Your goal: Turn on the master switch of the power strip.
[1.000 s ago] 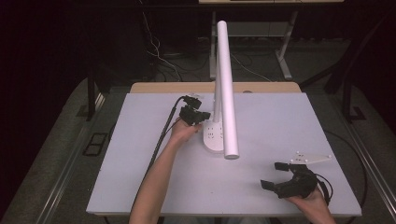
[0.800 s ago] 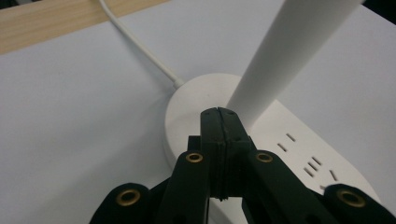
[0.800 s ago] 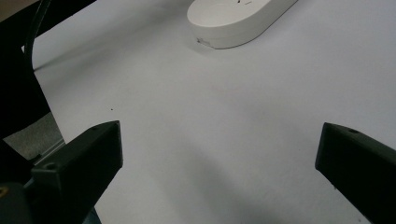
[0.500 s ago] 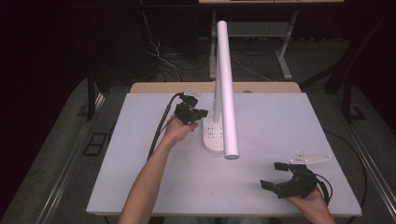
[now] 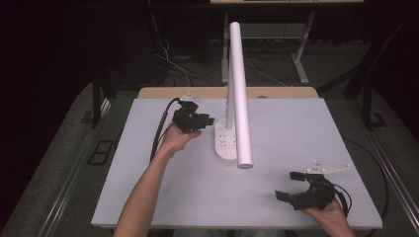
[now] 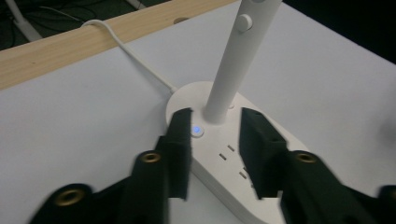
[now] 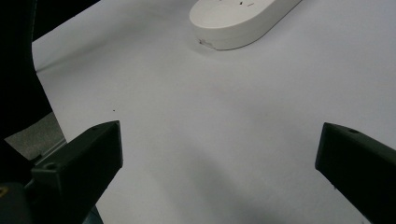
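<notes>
My left gripper (image 5: 206,120) is hovering just beside the white desk lamp (image 5: 236,94), at the left of its oval base (image 5: 225,143) in the high view. Its jaws have just been opening and are now standing partly apart with nothing gripped. In the left gripper view the left gripper (image 6: 215,128) is pointing down at the base (image 6: 219,154), one jaw to each side of the upright stem (image 6: 231,65); a small button (image 6: 197,130) is glowing blue just by the left jaw tip. I cannot tell whether that jaw is touching it. The lamp is standing near the middle of the white table (image 5: 306,128), toward its far edge, with its white cord (image 6: 135,58) running off over the wooden strip (image 6: 70,46). My right gripper (image 5: 291,186) is resting near the table's near right corner, well apart from the lamp, jaws spread wide and holding nothing.
</notes>
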`<move>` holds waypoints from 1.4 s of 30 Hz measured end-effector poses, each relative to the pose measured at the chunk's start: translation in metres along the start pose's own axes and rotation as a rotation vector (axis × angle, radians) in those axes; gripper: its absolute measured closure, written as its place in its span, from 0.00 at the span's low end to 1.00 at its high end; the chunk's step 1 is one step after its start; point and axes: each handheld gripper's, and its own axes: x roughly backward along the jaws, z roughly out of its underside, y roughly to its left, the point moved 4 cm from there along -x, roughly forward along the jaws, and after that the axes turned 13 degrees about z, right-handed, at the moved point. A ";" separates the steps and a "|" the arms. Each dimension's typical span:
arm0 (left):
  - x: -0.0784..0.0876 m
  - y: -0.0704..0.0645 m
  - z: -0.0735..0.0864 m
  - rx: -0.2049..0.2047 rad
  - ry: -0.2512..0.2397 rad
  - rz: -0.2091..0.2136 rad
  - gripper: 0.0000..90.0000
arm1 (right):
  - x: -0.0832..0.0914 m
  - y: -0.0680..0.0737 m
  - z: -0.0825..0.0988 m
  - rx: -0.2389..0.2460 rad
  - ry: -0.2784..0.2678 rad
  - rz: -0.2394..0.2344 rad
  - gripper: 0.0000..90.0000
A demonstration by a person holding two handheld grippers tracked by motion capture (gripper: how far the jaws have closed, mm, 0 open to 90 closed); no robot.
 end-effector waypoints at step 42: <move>0.088 -0.057 0.085 -0.050 -0.050 0.018 0.00 | -0.002 0.003 -0.001 0.003 0.001 -0.001 0.00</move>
